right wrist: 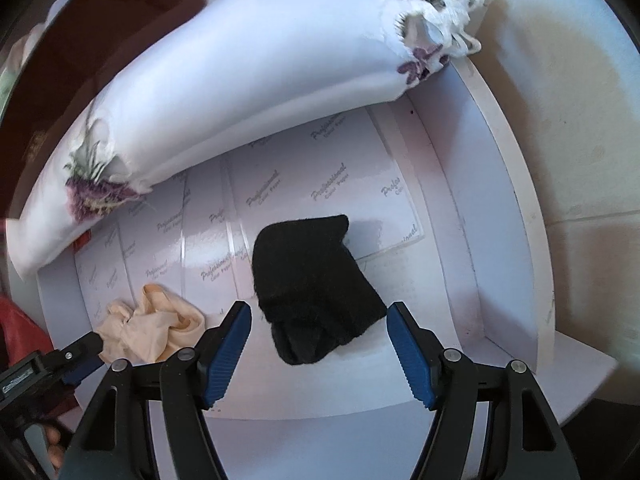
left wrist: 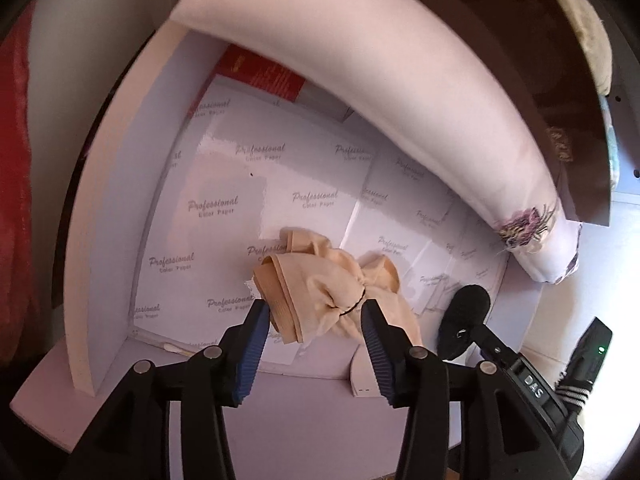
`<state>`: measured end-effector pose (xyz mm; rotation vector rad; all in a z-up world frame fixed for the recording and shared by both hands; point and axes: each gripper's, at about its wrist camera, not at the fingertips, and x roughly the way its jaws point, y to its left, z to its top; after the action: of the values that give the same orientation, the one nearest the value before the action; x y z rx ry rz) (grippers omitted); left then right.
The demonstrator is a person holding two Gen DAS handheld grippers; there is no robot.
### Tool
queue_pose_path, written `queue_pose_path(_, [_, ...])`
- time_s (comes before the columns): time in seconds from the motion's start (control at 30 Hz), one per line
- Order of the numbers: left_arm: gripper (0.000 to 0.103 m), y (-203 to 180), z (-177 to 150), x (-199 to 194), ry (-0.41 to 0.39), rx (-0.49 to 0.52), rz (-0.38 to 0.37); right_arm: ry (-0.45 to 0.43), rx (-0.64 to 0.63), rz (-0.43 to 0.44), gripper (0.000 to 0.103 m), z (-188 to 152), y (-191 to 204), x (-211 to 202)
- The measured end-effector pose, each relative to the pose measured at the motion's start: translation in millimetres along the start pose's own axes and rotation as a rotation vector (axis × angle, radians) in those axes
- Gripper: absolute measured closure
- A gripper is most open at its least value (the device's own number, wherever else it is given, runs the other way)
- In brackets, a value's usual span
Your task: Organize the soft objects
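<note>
Beige stocking bundle (left wrist: 328,296) lies on the paper-lined drawer floor (left wrist: 224,184) at 6 o'clock, between the left gripper (left wrist: 316,320) fingers — parted, pads apparently clear of it, likely a release. Long axis runs 9 to 3. Right gripper (right wrist: 318,320) hangs wide open above the black sock (right wrist: 308,280), holding nothing; the sock's length runs 12 to 6.
</note>
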<state>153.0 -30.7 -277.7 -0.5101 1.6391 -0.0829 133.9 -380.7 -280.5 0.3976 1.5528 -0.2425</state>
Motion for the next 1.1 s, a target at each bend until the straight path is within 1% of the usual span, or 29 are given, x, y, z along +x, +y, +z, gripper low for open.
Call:
queue_pose_path(0.07, [0.055,0.0,-0.6,-6.5,-0.009,-0.007,-0.01,0.006,0.019,0.007,0.032,2.5,-6.2,0.5])
queue_pose_path(0.17, [0.055,3.1,-3.3,-15.8,0.002,-0.05,-0.076,0.009,0.033,0.016,0.032,5.7,-9.6,4.9])
queue_pose_path(0.27, [0.055,5.9,-5.7,-21.5,0.013,-0.07,-0.1,0.004,0.042,0.029,0.032,13.5,-11.9,11.1])
queue_pose_path(0.4, [0.055,5.4,-11.1,-9.3,0.077,-0.101,-0.138,0.006,0.05,0.028,0.031,17.7,-10.3,16.4])
queue_pose_path(0.47, [0.055,2.9,-13.3,3.5,0.114,-0.114,-0.162,0.01,0.054,0.029,0.031,19.7,-10.5,19.5])
queue_pose_path(0.53, [0.055,-2.8,-11.7,8.6,0.126,-0.125,-0.173,0.013,0.057,0.036,0.032,21.2,-8.5,23.6])
queue_pose_path(0.63, [0.052,-7.5,-6.9,15.5,0.123,-0.127,-0.133,0.017,0.05,0.042,0.031,22.8,-5.4,26.8])
queue_pose_path(0.67, [0.048,-7.5,-6.3,16.9,0.121,-0.132,-0.119,0.019,0.047,0.044,0.031,23.2,-5.1,29.9])
queue_pose_path(0.7, [0.046,-6.5,-5.6,20.1,0.123,-0.143,-0.105,0.022,0.043,0.043,0.031,23.8,-4.2,31.3])
queue_pose_path(0.83, [0.046,-7.1,-5.4,33.9,0.147,-0.16,-0.076,0.037,0.041,0.039,0.031,25.8,0.1,34.8])
queue_pose_path(0.93, [0.046,-12.2,-2.7,41.5,0.139,-0.168,-0.051,0.044,0.039,0.041,0.031,23.2,1.0,38.7])
queue_pose_path(1.0, [0.046,-18.3,-1.3,44.5,0.129,-0.146,-0.026,0.045,0.039,0.042,0.031,23.5,0.4,40.5])
queue_pose_path(1.1, [0.046,-31.7,-0.8,46.4,0.103,-0.062,0.042,0.045,0.038,0.037,0.031,24.8,-0.6,41.6])
